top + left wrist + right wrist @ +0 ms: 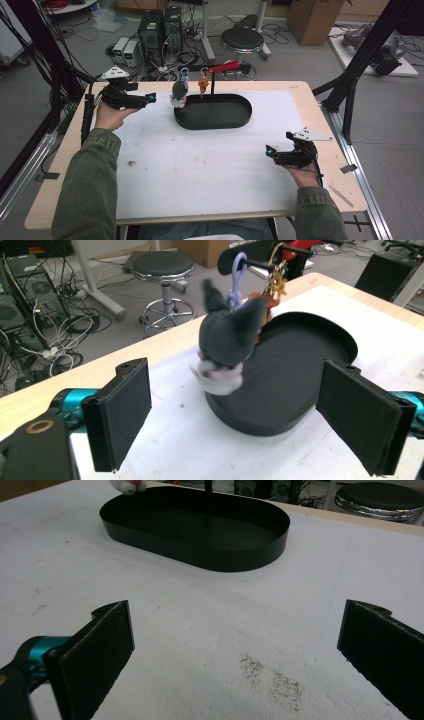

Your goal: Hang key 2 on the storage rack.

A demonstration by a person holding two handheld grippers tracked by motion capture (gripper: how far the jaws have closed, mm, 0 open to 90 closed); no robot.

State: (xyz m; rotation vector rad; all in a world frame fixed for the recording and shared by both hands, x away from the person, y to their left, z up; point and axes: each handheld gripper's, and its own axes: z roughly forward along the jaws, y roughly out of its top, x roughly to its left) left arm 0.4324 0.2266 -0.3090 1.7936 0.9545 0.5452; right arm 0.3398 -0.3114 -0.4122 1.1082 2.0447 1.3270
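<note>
Plush (227,337) of grey and white is seen hanging by a lilac clip (237,277) from a rack arm, just ahead of the fingers of the left gripper (250,425), over the near rim of the black oval tray (300,370). The left fingers are held wide apart, nothing being gripped between them. The fingers of the right gripper (235,655) are likewise spread wide and empty above the white surface (200,630), the tray lying well ahead of them.
</note>
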